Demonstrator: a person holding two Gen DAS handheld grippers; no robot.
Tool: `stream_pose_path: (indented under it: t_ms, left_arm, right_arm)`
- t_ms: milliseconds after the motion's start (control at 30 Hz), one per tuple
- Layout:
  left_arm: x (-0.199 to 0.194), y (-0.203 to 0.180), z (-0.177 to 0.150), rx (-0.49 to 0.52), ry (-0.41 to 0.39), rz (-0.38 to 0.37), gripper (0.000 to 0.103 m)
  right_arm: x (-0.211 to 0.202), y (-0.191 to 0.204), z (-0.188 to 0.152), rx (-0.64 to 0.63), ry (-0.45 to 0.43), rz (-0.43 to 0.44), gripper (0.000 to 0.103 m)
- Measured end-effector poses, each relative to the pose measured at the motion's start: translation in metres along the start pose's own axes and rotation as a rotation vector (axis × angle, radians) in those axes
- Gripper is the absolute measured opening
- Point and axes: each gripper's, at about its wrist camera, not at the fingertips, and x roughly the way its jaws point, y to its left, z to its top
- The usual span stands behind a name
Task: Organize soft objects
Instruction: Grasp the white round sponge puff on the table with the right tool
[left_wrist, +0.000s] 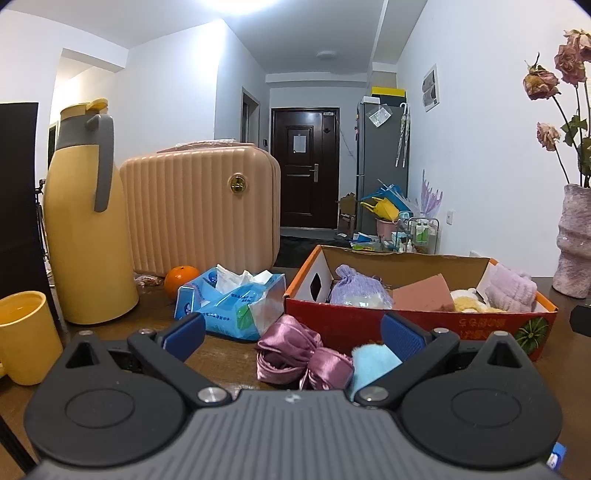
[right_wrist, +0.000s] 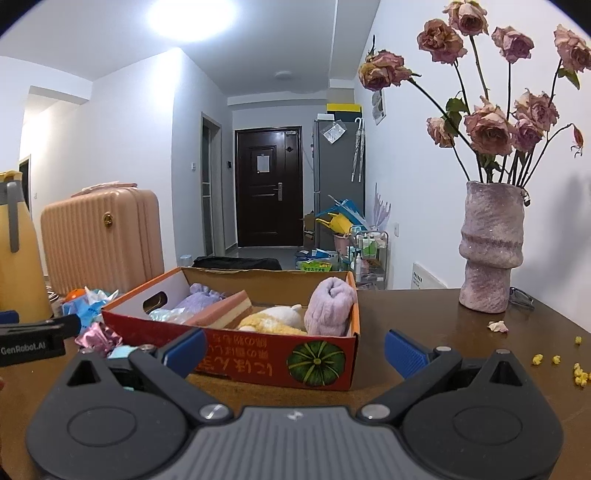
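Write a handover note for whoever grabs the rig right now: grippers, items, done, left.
Left hand-held gripper: open, holding nothing, aimed at the pink satin piece and light blue fluffy item on the table in front of the box.
Right hand-held gripper: open, holding nothing, facing the box front.
Cardboard box already holds the purple pouch, sponge block, yellow plush and lilac rolled towel.
Left: the satin piece and the blue item, both outside the box.

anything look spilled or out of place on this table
Yes: yellow crumbs and a fallen petal lie scattered near the vase. A pink satin piece and a light blue soft item sit outside the box.
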Motion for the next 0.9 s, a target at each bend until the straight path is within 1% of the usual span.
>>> stream_pose_path:
  t_ms: [300, 533, 900]
  left_arm:
    - [-0.024, 0.001, -0.005, -0.002, -0.003, -0.014, 0.103]
    - [-0.04, 0.001, -0.008, -0.011, 0.0, -0.031, 0.103]
    - [-0.062, -0.006, -0.014, -0.01, 0.017, -0.075, 0.103]
  right_arm:
    - [-0.02, -0.005, -0.008, -0.023, 0.016, 0.022, 0.103]
    - [-0.036, -0.009, -0.016, -0.043, 0.024, 0.009, 0.103]
    - [-0.052, -0.015, -0.022, -0.062, 0.028, 0.03, 0.103]
